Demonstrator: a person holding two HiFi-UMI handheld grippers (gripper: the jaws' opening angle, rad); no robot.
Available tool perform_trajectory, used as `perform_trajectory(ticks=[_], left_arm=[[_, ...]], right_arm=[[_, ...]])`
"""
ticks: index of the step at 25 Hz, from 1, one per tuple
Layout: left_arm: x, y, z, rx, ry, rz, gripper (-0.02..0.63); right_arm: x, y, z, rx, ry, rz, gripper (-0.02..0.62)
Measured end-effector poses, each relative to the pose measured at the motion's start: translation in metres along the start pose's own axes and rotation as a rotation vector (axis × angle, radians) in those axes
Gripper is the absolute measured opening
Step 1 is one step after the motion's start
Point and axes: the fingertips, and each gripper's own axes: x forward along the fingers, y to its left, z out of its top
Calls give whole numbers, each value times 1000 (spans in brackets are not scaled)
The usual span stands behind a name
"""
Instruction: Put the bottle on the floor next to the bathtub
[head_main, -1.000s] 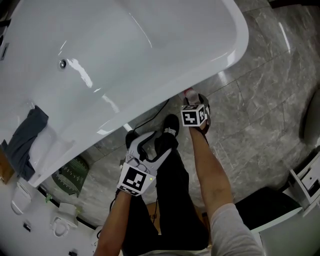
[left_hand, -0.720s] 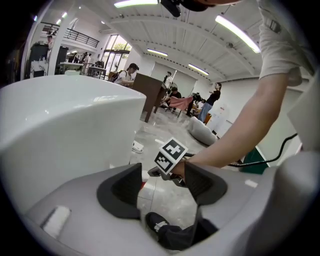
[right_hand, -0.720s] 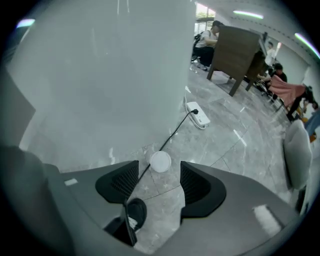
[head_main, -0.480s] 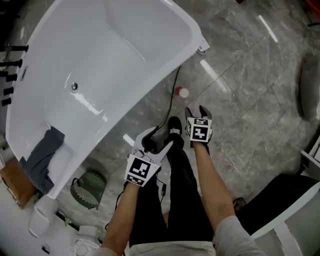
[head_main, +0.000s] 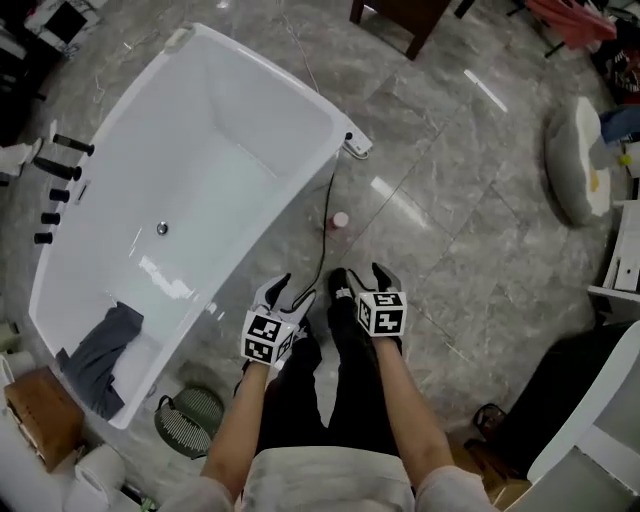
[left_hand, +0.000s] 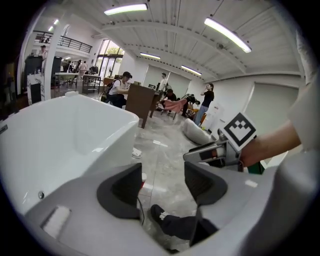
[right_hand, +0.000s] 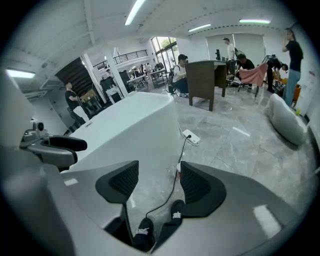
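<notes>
We hold both grippers above the grey marble floor (head_main: 450, 230), off the long side of the white bathtub (head_main: 230, 130), and neither has hold of anything. The left gripper (head_main: 288, 294) is the one nearer the bathtub. In its own view the two dark pads stand well apart, and the gap between them shows only floor, a black cable (head_main: 325, 225) and one of our black shoes (head_main: 340, 285). The right gripper (head_main: 362, 283) hangs close beside it, on the side away from the bathtub. Its jaws are spread just as wide, with nothing between them but floor, cable and shoes far below.

The bottle (head_main: 340, 221) is on the floor just beside the bathtub's long outer wall, toward the end where a white power strip (head_main: 357, 146) lies by the bathtub's corner. It is small and pinkish with a white cap, it appears to stand upright, and it is well clear of both grippers. The cable runs from the power strip along the bathtub's wall and passes close by the bottle on its bathtub side.

Inside the bathtub a grey cloth (head_main: 100, 345) lies at the end farthest from the power strip, and the drain (head_main: 162, 228) sits in the bottom. A round green slatted thing (head_main: 190, 422) lies on the floor just outside that same end. A white cushion (head_main: 575, 165) lies well apart from the bathtub.
</notes>
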Motion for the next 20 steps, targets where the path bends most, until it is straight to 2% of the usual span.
perform_trajectory(ticks=[4, 9, 15, 20], left_arm=[[-35, -22, 5, 27, 11, -28, 320], [-75, -41, 23, 58, 5, -60, 313], [-108, -64, 66, 118, -61, -93, 313], [-138, -78, 95, 159, -102, -116, 313]], right_arm=[[-57, 20, -3, 26, -20, 12, 264], [-114, 53, -5, 9, -71, 24, 264], [-156, 78, -3, 29, -138, 21, 264], [-177, 109, 8, -20, -157, 41, 264]])
